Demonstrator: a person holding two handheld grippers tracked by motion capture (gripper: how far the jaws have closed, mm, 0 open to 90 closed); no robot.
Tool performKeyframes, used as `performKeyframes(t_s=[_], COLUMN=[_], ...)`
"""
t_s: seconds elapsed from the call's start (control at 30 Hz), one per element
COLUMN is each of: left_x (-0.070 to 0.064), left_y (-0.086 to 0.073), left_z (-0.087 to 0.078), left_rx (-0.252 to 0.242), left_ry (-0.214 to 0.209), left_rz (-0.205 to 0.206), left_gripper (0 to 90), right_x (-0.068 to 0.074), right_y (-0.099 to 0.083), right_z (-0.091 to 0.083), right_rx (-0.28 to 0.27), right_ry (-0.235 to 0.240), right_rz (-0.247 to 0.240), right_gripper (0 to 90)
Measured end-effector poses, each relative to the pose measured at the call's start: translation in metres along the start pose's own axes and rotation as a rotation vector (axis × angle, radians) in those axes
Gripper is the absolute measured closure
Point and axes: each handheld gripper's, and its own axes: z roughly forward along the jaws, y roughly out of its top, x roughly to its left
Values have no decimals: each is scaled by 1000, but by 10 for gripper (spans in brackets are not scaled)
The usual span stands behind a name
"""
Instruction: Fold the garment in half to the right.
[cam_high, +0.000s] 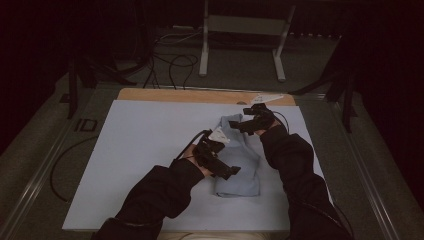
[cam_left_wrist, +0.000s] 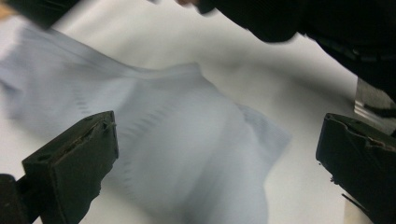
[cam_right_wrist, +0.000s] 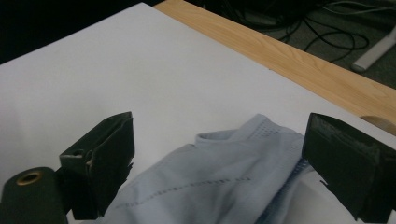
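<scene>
— Cloth (cam_high: 239, 155), pale blue: where does it lie?

— On the white sheet (cam_high: 145, 150) that covers the desk (cam_high: 200, 95), right of the middle. It is folded into a long shape that runs from the near edge toward the far side, with a rumpled end at the far part (that end looks like a ribbed hem in the right gripper view, though I would not swear to it).

— And the left gripper (cam_high: 220, 167)?

— It sits over the near half of the cloth, at its left edge. In the left gripper view its fingers (cam_left_wrist: 70, 172) stand wide apart with the cloth (cam_left_wrist: 187, 149) spread between and below them, blurred; nothing is pinched.

— The right gripper (cam_high: 250, 125)?

— At the far end of the cloth, pointing left. Its fingers (cam_right_wrist: 100, 163) are spread as well, and the rumpled end of the cloth (cam_right_wrist: 224, 177) lies between them, not clamped. Whether the tips touch the fabric I cannot tell.

— What else is around?

— Black sleeves (cam_high: 160, 192) come in from the near side. Beyond the sheet the wooden far edge of the desk shows, and cables (cam_high: 170, 65) lie on the floor past it.
</scene>
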Motion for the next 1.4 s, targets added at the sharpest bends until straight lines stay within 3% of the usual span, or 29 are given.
performKeyframes(t_s=[0.27,0.5,0.63,0.83,1.2,1.27,1.4], left_x=[14,27,30,34,41,40,41], left_y=[-6,-22,-25,-38,-79,-87,-104], left_z=[-30,-50,-56,-77,-102,-104,-110], left_rx=[-61,-95,-105,-143,-140,-139,-121], left_ry=[19,66,66,70,132,167,186], left_rz=[74,82,86,131,158,172,168], left_gripper=[1,1,1,1,1,1,1], right_x=[20,42,45,57,68,68,69], right_y=[-4,-10,-13,-23,-60,-68,-86], right_z=[-8,-26,-31,-52,-79,-80,-83], right_rx=[-11,-36,-46,-80,-108,-98,-84], right_ry=[33,68,74,79,75,75,70], right_rz=[-26,-57,-64,-83,-97,-89,-82], right_gripper=[95,95,95,94,94,94,94])
